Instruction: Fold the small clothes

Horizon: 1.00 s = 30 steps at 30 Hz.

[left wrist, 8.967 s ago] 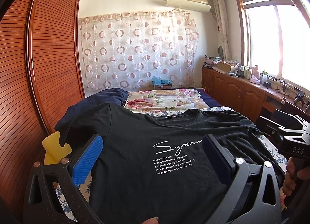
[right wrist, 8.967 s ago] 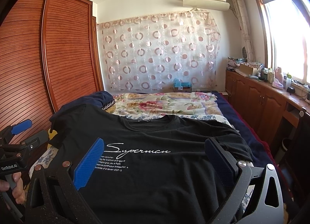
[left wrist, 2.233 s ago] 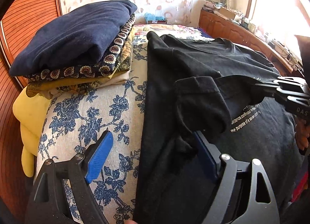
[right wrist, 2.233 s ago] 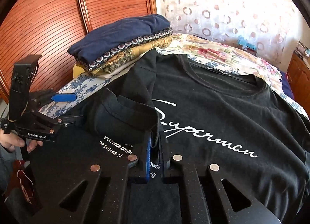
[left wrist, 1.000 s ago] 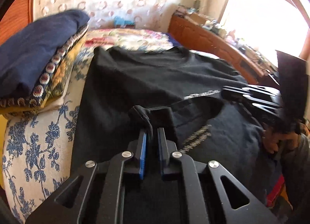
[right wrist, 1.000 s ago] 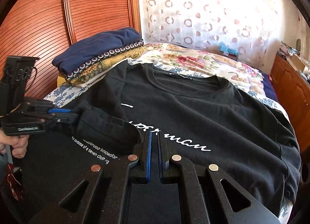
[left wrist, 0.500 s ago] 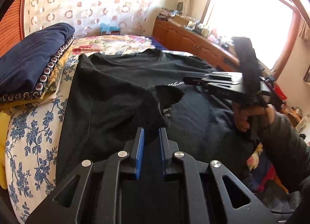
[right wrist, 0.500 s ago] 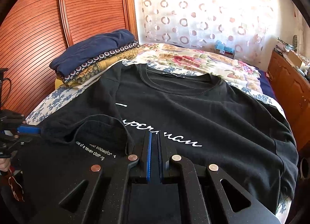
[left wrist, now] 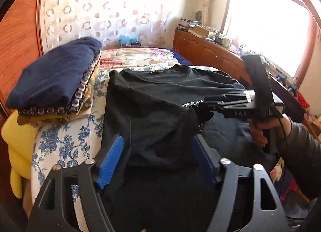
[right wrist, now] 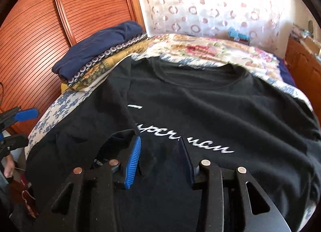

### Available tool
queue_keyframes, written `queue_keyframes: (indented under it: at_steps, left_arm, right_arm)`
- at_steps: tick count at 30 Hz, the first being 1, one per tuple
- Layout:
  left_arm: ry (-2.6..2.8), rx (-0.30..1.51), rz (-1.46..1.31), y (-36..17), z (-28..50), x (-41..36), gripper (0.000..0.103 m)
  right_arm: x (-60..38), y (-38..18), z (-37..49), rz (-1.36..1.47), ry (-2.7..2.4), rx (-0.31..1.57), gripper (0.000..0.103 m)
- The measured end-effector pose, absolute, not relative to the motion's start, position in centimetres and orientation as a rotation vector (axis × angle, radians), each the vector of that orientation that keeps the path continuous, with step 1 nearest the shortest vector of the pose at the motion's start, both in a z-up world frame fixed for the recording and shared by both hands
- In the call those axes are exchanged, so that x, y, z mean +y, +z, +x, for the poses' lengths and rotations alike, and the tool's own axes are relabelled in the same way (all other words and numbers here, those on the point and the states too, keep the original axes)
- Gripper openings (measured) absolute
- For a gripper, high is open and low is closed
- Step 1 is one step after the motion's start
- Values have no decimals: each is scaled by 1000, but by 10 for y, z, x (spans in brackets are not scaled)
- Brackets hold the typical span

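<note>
Nearest the left camera, the left gripper (left wrist: 160,157) hangs over the folded-in side of the black T-shirt (left wrist: 160,99), its jaws opening wide with cloth lying under and between them but not pinched, which reads as letting the flap settle where it was laid. The right gripper (right wrist: 160,161) sits over the turned-back sleeve (right wrist: 120,137), its jaws also opening to a moderate gap, the blue pads clear of the fabric beneath. The shirt lies flat on the floral bedspread (left wrist: 66,143), chest print up, so each fold can be pressed against a firm surface. Beyond it, by the wardrobe, a stack of folded clothes (left wrist: 54,85) sits well apart, likely the finished pile kept out of the working space.
</note>
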<state>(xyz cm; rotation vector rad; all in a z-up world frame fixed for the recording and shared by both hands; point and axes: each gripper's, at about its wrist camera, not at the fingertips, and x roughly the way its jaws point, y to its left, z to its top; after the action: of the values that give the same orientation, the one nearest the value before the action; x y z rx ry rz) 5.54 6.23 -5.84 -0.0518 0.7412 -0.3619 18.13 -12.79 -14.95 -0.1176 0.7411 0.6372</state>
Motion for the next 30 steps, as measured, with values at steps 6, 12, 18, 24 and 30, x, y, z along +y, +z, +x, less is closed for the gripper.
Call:
queue_keyframes:
  at_steps: [6, 12, 18, 24, 30]
  left_arm:
    - [-330, 758, -64, -66, 59, 71, 77]
    - [-310, 766, -77, -68, 61, 74, 77]
    - [-288, 761, -70, -67, 63, 75, 77]
    - [-253, 791, -69, -78, 70, 80, 77]
    - [-178, 827, -47, -92, 83, 91, 77]
  right_arm:
    - [-117, -158, 167, -215, 691, 772, 41]
    - [-122, -145, 170, -336, 569, 637, 3]
    - [-146, -107, 162, -334, 472, 423, 6]
    - [-175, -128, 161, -318, 531, 549, 54]
    - [-177, -115, 190, -206, 547, 578, 54]
